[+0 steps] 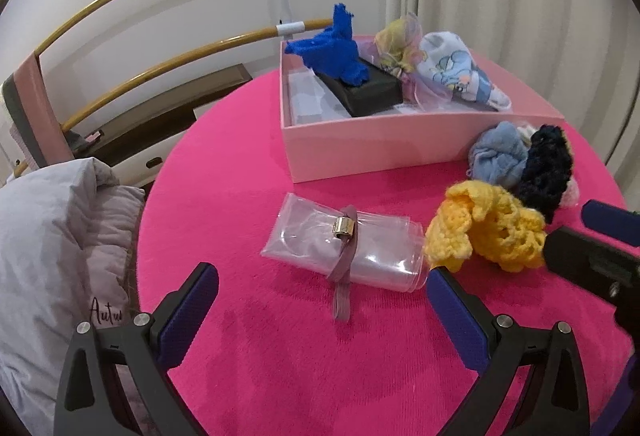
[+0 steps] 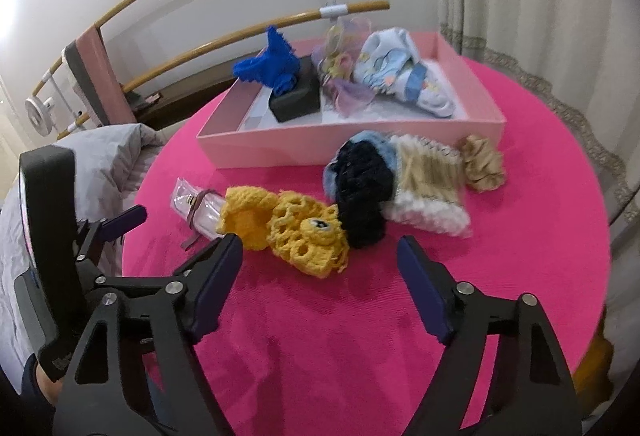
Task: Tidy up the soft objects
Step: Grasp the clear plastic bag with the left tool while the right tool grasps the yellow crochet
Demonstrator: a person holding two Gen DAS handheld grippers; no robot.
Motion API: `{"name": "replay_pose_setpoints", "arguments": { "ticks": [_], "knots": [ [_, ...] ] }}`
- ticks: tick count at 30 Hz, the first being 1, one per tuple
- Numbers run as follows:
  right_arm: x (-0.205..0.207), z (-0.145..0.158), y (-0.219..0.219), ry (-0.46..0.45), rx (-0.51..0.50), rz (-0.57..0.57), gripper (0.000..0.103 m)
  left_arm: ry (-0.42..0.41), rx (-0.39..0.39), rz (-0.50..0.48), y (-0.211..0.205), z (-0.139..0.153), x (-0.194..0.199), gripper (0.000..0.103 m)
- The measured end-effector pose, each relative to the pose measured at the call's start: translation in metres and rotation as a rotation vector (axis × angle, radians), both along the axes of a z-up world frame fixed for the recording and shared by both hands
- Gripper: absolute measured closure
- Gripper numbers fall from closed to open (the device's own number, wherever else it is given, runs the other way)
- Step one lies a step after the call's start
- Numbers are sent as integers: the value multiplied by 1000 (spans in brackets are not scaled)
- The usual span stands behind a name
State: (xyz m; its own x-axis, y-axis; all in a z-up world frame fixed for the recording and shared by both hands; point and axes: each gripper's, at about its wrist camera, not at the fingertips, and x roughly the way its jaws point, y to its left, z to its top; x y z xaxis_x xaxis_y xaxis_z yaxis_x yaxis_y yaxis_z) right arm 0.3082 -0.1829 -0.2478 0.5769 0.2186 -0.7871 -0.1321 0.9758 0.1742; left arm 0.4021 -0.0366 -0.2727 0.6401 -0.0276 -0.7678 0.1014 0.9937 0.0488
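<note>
A round desk (image 2: 520,236) covered in bright pink cloth is seen. A shallow pale pink cardboard box (image 1: 372,152) is set toward the far edge; inside it are lodged a royal blue knitted piece (image 1: 332,48), a black block (image 1: 368,92), a pastel gauze bundle (image 1: 400,48) and a light blue printed cloth (image 1: 456,72).

Just outside the box's near wall, a yellow crocheted piece (image 2: 296,232), a dark navy knitted piece (image 2: 360,192), a pale blue scrunchie (image 1: 496,154), a cream and white knitted piece (image 2: 428,192) and a beige scrunchie (image 2: 482,164) are clustered, touching one another. A clear plastic pouch (image 1: 360,248) bound by a mauve strap with a gold buckle is laid beside the yellow piece.

The left gripper (image 1: 322,296) is held apart over the pouch, clamped on nothing. The right gripper (image 2: 320,264) is likewise apart, with nothing pressed between its pads, just short of the yellow piece.
</note>
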Motion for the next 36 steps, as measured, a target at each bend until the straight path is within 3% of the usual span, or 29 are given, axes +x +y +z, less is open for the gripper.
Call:
{"name": "replay_pose_setpoints", "arguments": {
  "ticks": [14,21,23,26,30,36],
  "knots": [
    [40,-30,13,58,112,58,45,41,-24,23,11,-10,32,0],
    [54,-38,16,50,84,45,51,84,-16,23,10,-16,52,0],
    [56,-39,13,47,72,34,63,92,-36,13,10,-16,54,7],
    [54,-40,8,50,77,32,70,82,-40,-5,9,-15,53,17],
    [49,-37,7,50,64,31,80,78,-54,-9,10,-13,48,21],
    [36,-30,5,41,87,25,83,80,-78,19,21,-7,38,27]
  ]
}}
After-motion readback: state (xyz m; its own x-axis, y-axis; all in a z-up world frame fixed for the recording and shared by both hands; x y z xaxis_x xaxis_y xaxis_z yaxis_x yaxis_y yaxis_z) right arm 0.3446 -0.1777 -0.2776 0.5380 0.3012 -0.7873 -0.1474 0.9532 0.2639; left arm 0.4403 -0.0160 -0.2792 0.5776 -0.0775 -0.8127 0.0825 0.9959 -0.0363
